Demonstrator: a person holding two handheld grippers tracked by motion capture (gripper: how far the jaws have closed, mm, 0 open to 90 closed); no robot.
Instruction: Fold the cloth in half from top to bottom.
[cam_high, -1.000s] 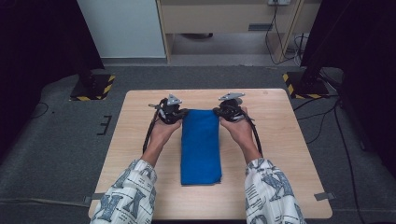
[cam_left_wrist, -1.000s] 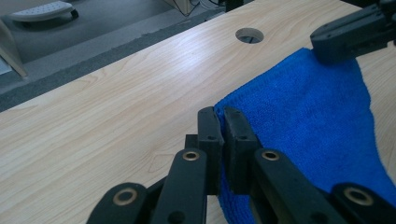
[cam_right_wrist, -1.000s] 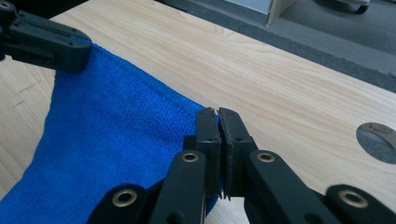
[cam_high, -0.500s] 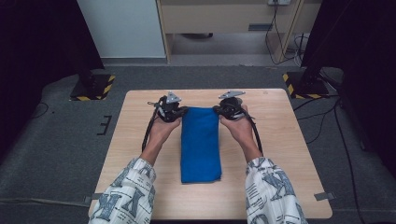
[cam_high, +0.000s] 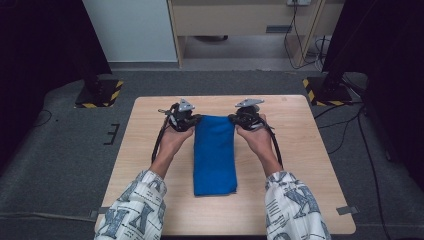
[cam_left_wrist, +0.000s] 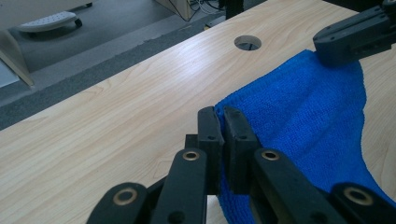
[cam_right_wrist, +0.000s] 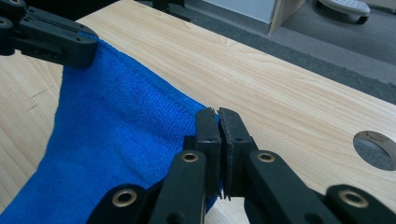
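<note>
Lying lengthwise down the middle of the counter (cam_high: 310, 150), the blue cloth (cam_high: 215, 155) is folded into a long narrow strip, its near end toward the person and its far end between the two hands. The left claw (cam_high: 196, 119) is closed on the far left corner of the cloth, and the right claw (cam_high: 233, 119) is closed on the far right corner. In the left gripper view the left claw (cam_left_wrist: 223, 114) has its jaws pinched together with the blue hem caught between them; the right gripper view shows the right claw (cam_right_wrist: 216, 114) pinching the opposite corner the same way, the edge of the fabric stretched fairly taut between the two.

The material looks like a plush microfibre towel: light, soft and limp, with no stiffness of its own, so it will probably sag and drape wherever it is unsupported. Its nap should give the pads good friction, so slipping seems unlikely. Corners are the sensible hold, as here, since two pinned corners keep an edge straight and make the layers easier to control during folding or unfolding.
</note>
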